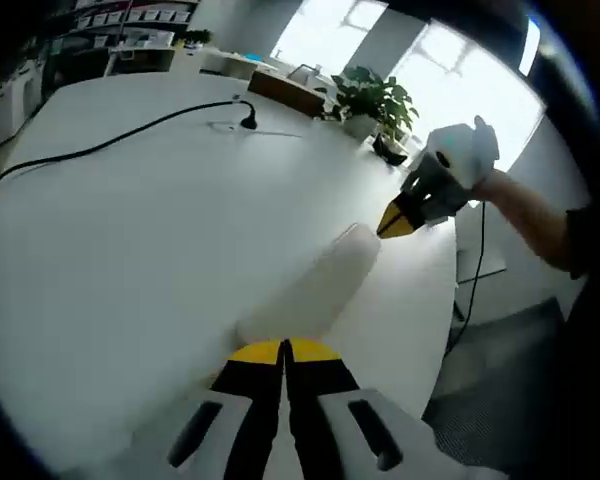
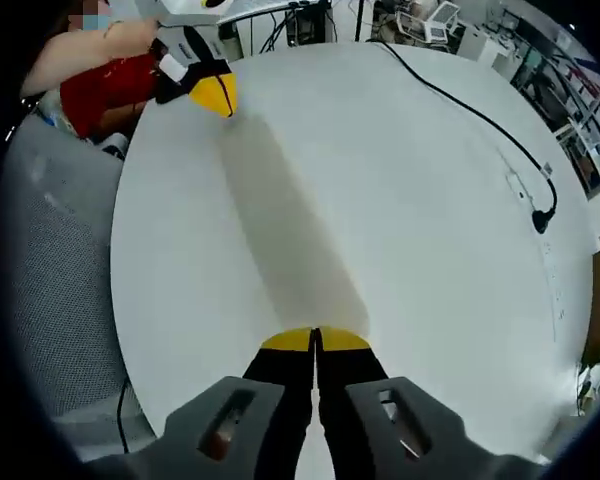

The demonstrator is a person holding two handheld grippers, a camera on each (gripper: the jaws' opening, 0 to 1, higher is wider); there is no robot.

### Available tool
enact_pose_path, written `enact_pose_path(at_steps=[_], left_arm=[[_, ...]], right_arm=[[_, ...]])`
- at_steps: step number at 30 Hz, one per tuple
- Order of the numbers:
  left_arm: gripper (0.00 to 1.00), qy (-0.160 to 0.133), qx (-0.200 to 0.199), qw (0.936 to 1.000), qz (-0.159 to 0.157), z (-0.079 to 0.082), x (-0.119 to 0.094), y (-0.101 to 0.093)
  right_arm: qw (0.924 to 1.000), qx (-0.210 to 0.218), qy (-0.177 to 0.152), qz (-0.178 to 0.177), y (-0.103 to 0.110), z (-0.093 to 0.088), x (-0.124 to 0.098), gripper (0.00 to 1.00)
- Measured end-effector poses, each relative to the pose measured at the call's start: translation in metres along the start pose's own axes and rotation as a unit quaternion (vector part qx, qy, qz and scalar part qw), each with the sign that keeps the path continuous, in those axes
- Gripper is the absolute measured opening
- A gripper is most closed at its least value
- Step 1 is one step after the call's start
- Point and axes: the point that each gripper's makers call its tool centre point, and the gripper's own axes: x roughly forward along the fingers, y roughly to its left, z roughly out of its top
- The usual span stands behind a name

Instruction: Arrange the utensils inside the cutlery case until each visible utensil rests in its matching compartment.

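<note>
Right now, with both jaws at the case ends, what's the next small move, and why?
Probably open the white case first. It lies closed on the table, with the left gripper and right gripper shut at its opposite ends. I can't tell whether either actually grips it.

- The left gripper (image 1: 283,352) has two black jaws with bright yellow tips and light grey parts lower down, each with a dark slot.
- The right gripper (image 2: 315,341) looks the same: black jaws, yellow tips, grey shoulders with slots.
- The person's hand (image 1: 467,152) wears a white glove.
- A dark sleeve (image 1: 580,240) covers one arm.
- The top (image 2: 105,88) is red.
</note>
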Motion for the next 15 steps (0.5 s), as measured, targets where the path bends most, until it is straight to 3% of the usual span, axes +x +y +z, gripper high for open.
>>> enact_pose_path(at_steps=[8, 15], left_arm=[[0.01, 0.035, 0.028, 0.9989, 0.012, -0.011, 0.010, 0.003], [0.00, 0.048, 0.031, 0.9983, 0.014, -0.007, 0.013, 0.012]], right_arm=[[0.9997, -0.004, 0.025, 0.003, 0.002, -0.007, 0.007, 0.00], [0.9991, 0.016, 0.040, 0.003, -0.001, -0.006, 0.007, 0.00]])
